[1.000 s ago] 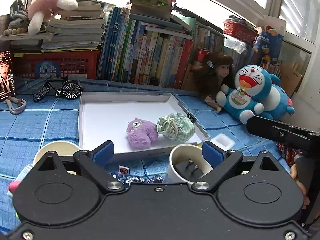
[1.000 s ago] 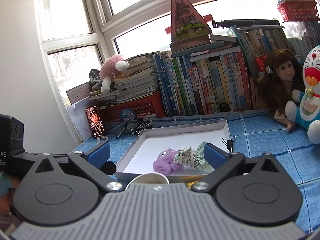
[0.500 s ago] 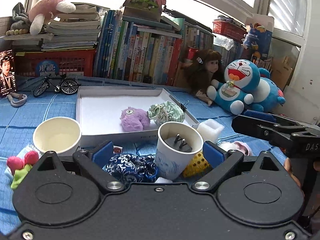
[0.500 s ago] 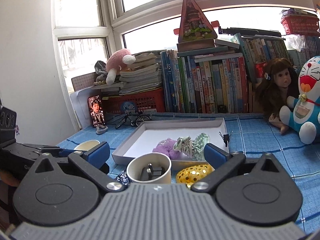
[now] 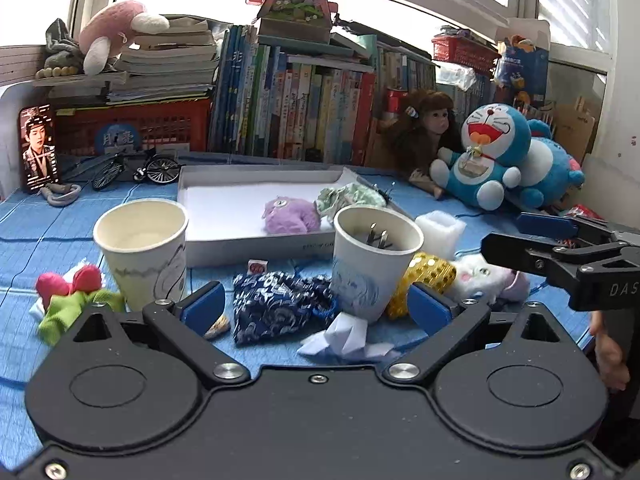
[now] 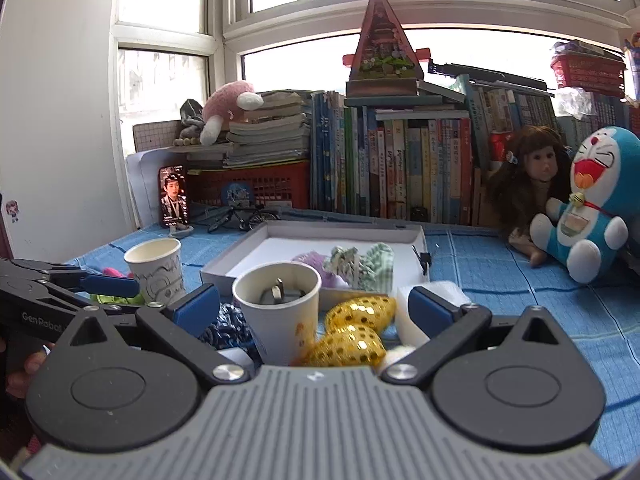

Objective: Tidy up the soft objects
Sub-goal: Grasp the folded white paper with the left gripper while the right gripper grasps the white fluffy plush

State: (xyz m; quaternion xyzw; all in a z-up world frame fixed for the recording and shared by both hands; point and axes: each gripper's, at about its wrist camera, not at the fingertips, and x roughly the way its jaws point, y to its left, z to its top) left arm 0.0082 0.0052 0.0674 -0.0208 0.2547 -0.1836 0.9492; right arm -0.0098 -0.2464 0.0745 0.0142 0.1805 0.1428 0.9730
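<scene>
Left wrist view: left gripper [image 5: 316, 308] jaws apart, empty; blue pouch [image 5: 276, 306] between them, cup [image 5: 374, 260] just beyond. Right wrist view: right gripper [image 6: 314, 306] jaws apart, empty; cup [image 6: 280, 308] and gold toy [image 6: 354, 334] between them.

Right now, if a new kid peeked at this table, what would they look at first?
Probably the big blue cat plush grinning at the back right beside the brown-haired doll. Next, the white tray in the middle, holding a purple fuzzy toy and a green striped pouch. Up front, a paper cup stands among a shiny gold pouch and other soft things.
</scene>
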